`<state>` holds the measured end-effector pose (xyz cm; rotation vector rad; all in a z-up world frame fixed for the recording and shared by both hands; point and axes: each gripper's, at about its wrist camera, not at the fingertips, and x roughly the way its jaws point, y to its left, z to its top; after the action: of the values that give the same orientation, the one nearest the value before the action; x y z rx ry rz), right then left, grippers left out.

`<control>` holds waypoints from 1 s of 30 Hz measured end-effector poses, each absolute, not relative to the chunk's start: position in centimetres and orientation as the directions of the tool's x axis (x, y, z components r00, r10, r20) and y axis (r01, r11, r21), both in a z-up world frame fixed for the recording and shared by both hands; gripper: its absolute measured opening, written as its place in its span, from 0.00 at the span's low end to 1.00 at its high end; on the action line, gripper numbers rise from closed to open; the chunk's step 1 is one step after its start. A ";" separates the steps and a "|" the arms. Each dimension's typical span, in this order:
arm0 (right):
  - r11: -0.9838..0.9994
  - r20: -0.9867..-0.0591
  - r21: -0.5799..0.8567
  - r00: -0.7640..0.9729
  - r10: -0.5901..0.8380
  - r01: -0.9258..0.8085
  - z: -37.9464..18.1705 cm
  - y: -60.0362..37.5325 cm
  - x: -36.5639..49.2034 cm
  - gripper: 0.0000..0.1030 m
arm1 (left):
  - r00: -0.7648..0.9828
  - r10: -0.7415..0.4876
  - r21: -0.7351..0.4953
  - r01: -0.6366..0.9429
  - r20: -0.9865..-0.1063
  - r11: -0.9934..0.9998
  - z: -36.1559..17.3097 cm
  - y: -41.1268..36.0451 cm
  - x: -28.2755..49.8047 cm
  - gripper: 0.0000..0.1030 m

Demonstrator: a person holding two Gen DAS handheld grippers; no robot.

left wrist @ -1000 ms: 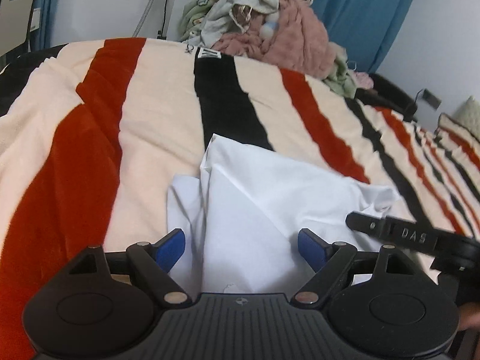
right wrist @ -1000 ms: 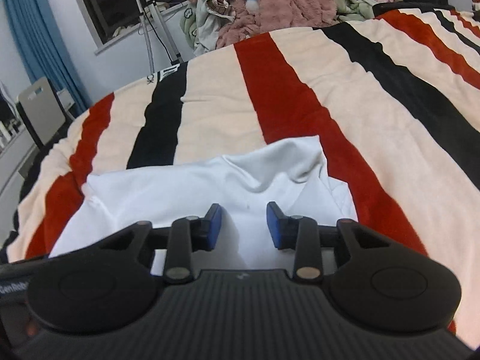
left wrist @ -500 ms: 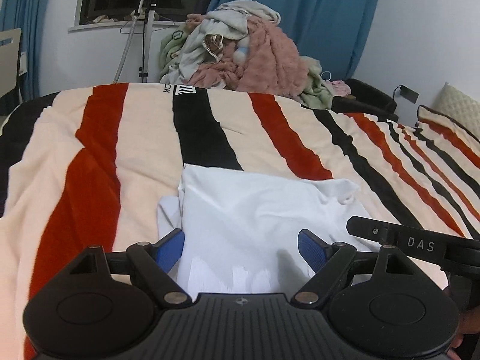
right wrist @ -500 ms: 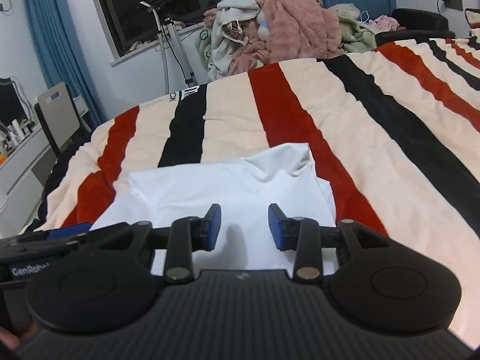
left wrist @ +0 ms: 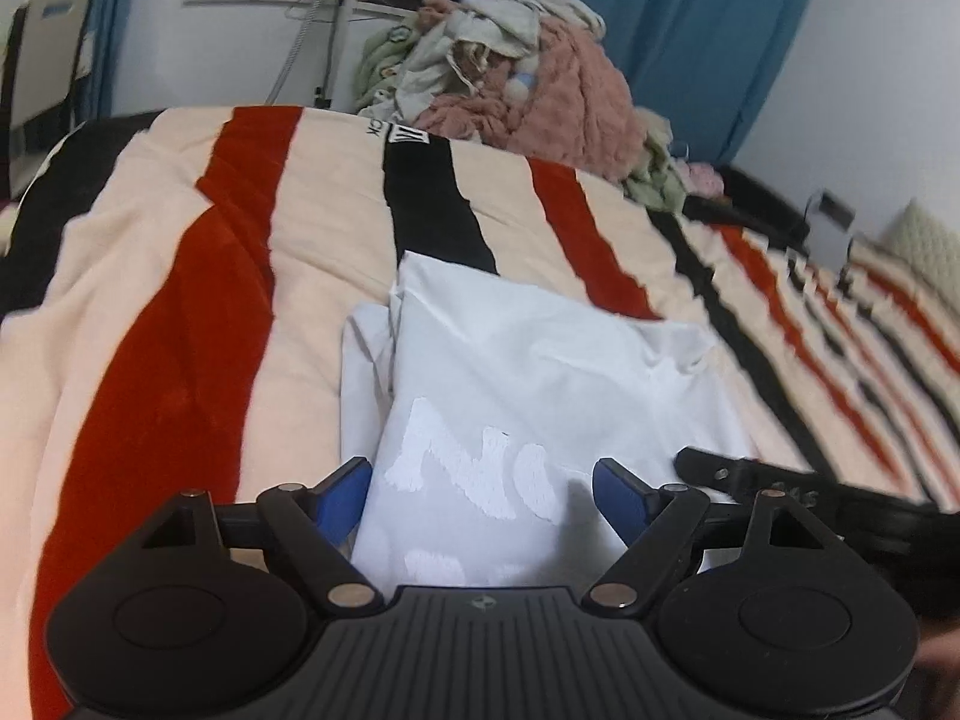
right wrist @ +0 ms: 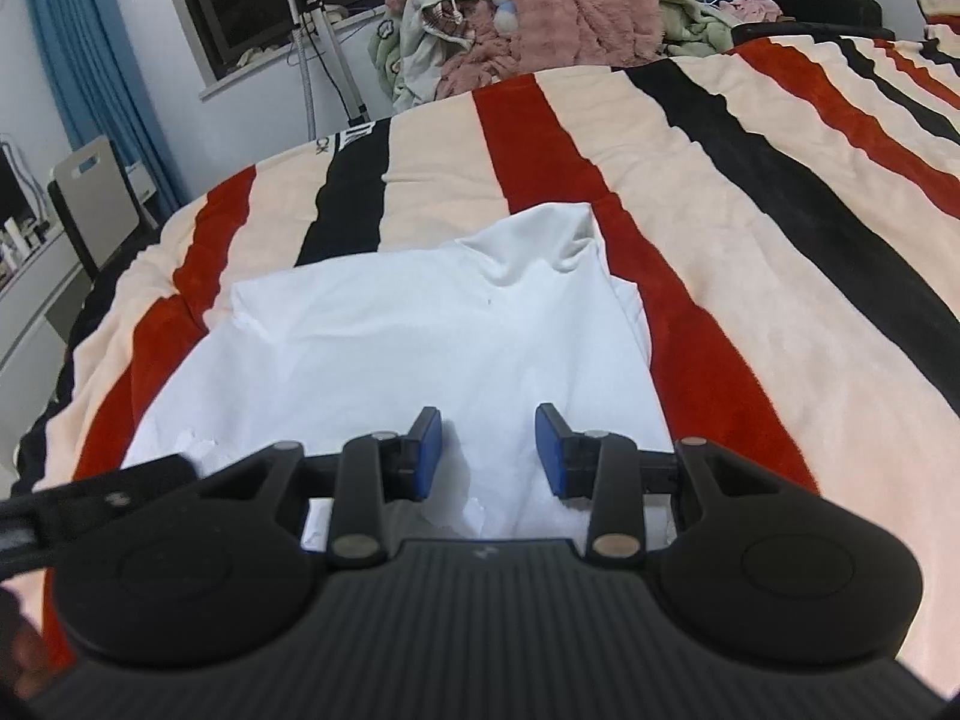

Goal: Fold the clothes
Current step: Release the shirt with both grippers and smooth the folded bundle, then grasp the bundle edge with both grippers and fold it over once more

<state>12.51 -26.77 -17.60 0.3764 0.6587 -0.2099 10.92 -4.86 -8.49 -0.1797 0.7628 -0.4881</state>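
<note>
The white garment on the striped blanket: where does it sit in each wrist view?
Left wrist: white garment lies centre to lower centre, running down between the open fingers.
Right wrist: white garment fills the centre, slightly left.
Shared landmark: the pink clothes pile beyond the bed.

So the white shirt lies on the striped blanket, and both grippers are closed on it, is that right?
Not quite. The white shirt does lie on the striped blanket, but the left gripper and right gripper are both open, holding nothing. Each wrist view shows it.
</note>
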 end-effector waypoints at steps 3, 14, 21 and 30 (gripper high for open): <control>0.908 -0.620 0.275 0.780 -0.084 0.316 -17.3 -26.8 12.3 0.37 | 0.601 -0.540 -0.430 0.333 -0.588 0.839 -7.8 -3.2 9.5 0.80; 0.900 -0.595 0.276 0.796 -0.115 0.337 -16.6 -27.1 12.2 0.37 | 0.418 -0.687 -0.691 0.169 -0.595 0.702 -11.5 -1.5 9.7 0.80; 0.863 -0.546 0.350 0.828 -0.129 0.365 -15.5 -28.0 10.9 0.38 | 0.483 -0.677 -0.793 -0.066 -0.556 0.605 -14.8 0.6 13.4 0.61; 0.585 -0.443 0.758 0.886 0.136 0.289 -16.1 -30.0 8.4 0.75 | 0.530 -0.674 -0.791 0.010 -0.514 0.611 -13.7 0.8 13.2 0.29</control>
<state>8.38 -29.98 -16.08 0.9517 0.4922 -0.0933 13.24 0.84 -13.67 -0.8268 0.9338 -0.4687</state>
